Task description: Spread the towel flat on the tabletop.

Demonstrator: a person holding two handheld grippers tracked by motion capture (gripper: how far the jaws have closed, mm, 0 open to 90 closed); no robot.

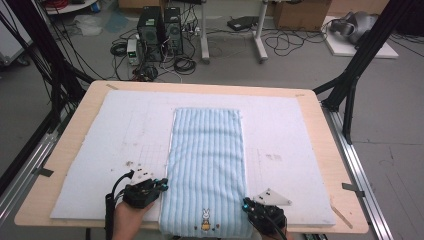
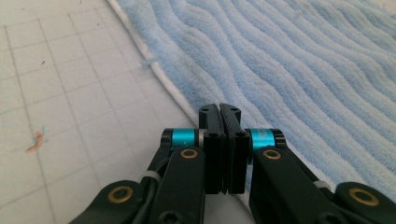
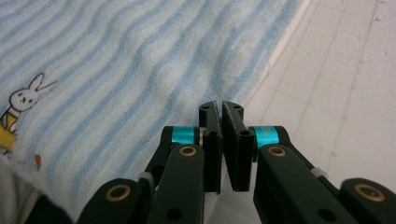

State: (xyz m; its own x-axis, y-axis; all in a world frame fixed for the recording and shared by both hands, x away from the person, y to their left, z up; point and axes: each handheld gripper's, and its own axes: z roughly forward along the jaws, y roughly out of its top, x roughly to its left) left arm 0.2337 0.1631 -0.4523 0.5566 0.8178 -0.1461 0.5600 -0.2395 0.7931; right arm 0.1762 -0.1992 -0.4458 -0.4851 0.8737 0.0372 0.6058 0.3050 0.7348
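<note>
Room: grey floor beyond the bench (image 1: pixel 320 150), with two computer towers (image 1: pixel 160 32), loose cables (image 1: pixel 285 42) and cardboard boxes (image 1: pixel 300 12) far ahead of both hand-held grippers.
Surface: white gridded mat (image 1: pixel 290 145) covers most of the wooden bench.
Towel: blue striped towel (image 1: pixel 207 165) lies flat lengthwise between the two hand-held grippers, its rabbit print (image 1: pixel 205 216) at the near end.
Left hand-held gripper (image 2: pixel 219 108): jaws pressed together at the towel's white left edge; whether cloth is pinched cannot be told.
Right hand-held gripper (image 3: pixel 220 106): jaws nearly closed, a thin slit between them, at the towel's right edge.
Nearby: dark specks (image 1: pixel 136 165) on the mat just ahead of the left one; nothing lies on the towel.
</note>
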